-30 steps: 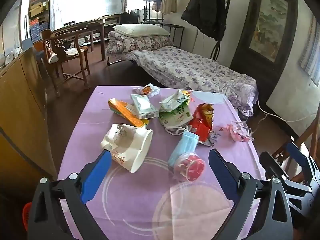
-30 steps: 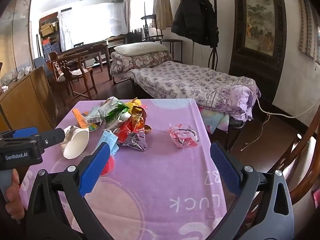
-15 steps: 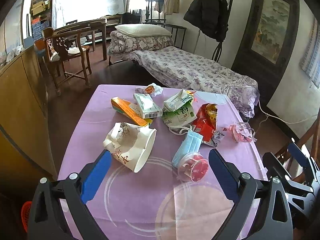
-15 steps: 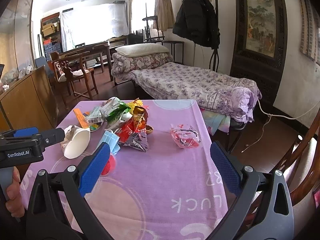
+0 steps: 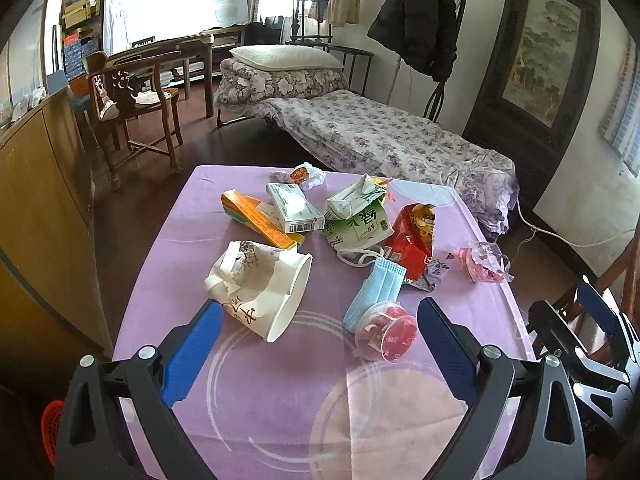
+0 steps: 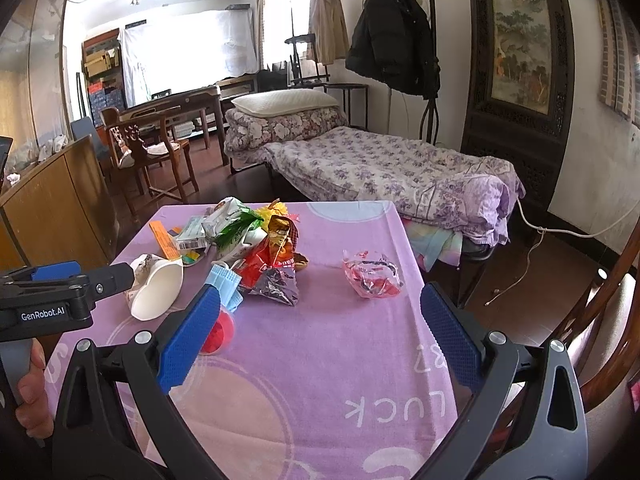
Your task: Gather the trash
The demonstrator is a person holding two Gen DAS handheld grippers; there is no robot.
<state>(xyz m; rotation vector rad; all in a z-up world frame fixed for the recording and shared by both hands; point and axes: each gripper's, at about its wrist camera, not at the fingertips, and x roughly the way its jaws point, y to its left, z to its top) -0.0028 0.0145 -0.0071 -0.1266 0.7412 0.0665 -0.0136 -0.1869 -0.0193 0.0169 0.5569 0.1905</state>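
Trash lies scattered over the far half of a table point(image 5: 256, 400) covered with a purple cloth. Nearest the left edge, a torn white paper cup point(image 5: 262, 290) lies on its side, mouth toward the near edge. Beyond it, toward the far left corner, an orange carton point(image 5: 256, 218) lies touching a pale green box point(image 5: 294, 208), with a crumpled white wrapper point(image 5: 304, 174) just behind them near the far edge. At the centre, a green-and-white milk carton point(image 5: 356, 218) leans against a red snack bag point(image 5: 414, 236); a blue face mask point(image 5: 378, 288) lies in front of both, its near end touching a clear cup with a red lid point(image 5: 384, 334). A crumpled pink plastic bag point(image 5: 486, 262) sits apart, near the right edge.

Left gripper point(image 5: 318, 344), empty, hovers over the near part of the table with its blue-padded jaws spread wide, the paper cup just beyond the left pad and the red-lidded cup between the pads. Right gripper point(image 6: 320, 334), likewise empty with jaws spread wide, hovers over the near right part of the cloth, the pink bag point(image 6: 372, 274) beyond it
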